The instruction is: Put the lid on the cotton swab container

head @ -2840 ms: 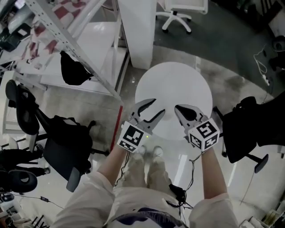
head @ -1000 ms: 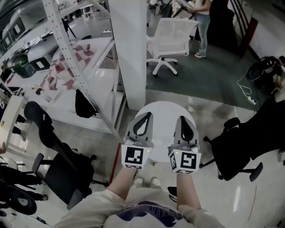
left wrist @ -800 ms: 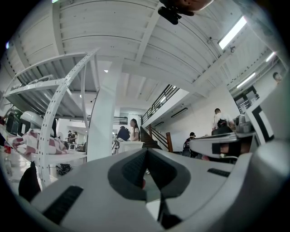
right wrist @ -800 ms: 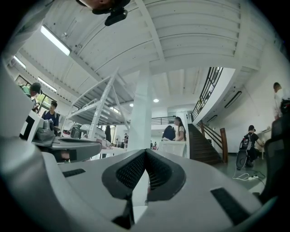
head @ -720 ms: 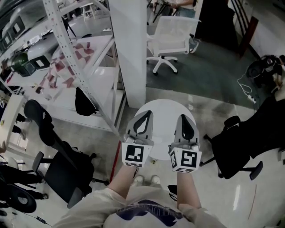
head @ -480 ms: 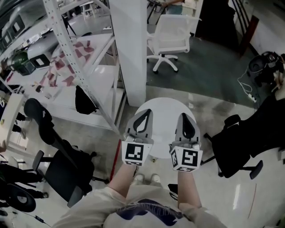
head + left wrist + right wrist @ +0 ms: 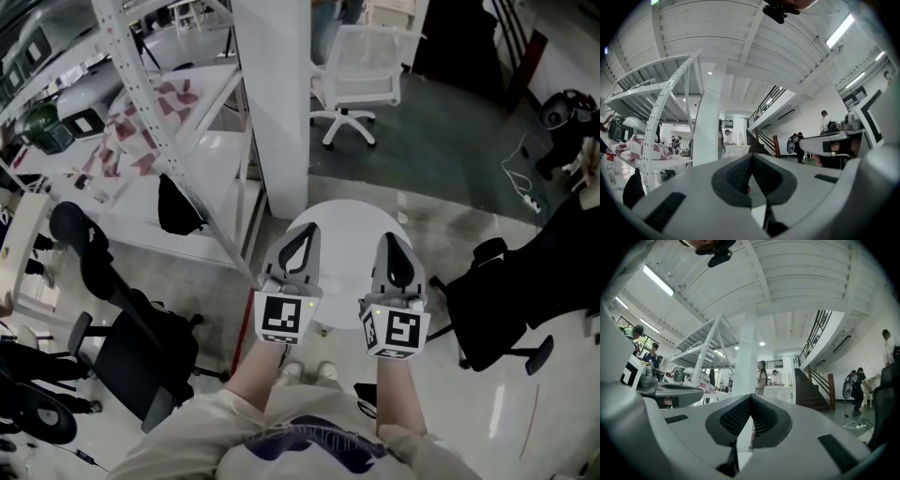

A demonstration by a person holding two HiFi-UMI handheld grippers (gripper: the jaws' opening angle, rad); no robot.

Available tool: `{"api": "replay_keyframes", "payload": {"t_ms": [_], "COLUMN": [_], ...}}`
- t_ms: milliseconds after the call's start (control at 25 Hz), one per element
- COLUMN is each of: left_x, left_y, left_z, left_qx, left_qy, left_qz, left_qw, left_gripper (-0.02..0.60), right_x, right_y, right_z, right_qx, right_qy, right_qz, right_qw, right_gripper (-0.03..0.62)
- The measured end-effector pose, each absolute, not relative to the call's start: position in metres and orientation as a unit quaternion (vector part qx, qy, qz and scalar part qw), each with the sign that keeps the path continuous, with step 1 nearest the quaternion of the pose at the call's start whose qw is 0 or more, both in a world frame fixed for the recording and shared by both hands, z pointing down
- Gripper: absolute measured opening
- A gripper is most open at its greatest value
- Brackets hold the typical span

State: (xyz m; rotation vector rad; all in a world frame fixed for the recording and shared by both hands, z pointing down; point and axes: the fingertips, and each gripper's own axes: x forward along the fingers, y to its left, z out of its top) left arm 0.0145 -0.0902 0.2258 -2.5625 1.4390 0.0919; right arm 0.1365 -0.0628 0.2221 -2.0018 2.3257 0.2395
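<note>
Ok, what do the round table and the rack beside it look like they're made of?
Round table: smooth, evenly white top, perhaps laminate or painted board. Rack: white-painted metal, judging by its thin uprights with rows of holes.

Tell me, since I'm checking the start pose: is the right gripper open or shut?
Shut. The right gripper shows its jaws meeting at the tips, nothing between them.
</note>
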Motion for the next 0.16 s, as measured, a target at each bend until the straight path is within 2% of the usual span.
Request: {"api": "replay_keyframes", "payload": {"t_ms": [160], "left_x": [0.0113], "left_y": [-0.0916], "left_z": [0.2269], "left_qx": [-0.866], "left_qy": [0.489], "left_qz": [0.029], "left_qw": [0.103], "left_gripper": [-0.003], "right_x": [0.1341], "right_y": [-0.0633], "right_z": [0.2223], "right_qx": [-0.648], "right_qy": [0.757], "right_qz": [0.084], "right_qw": [0.029], "right_gripper": [0.008]}}
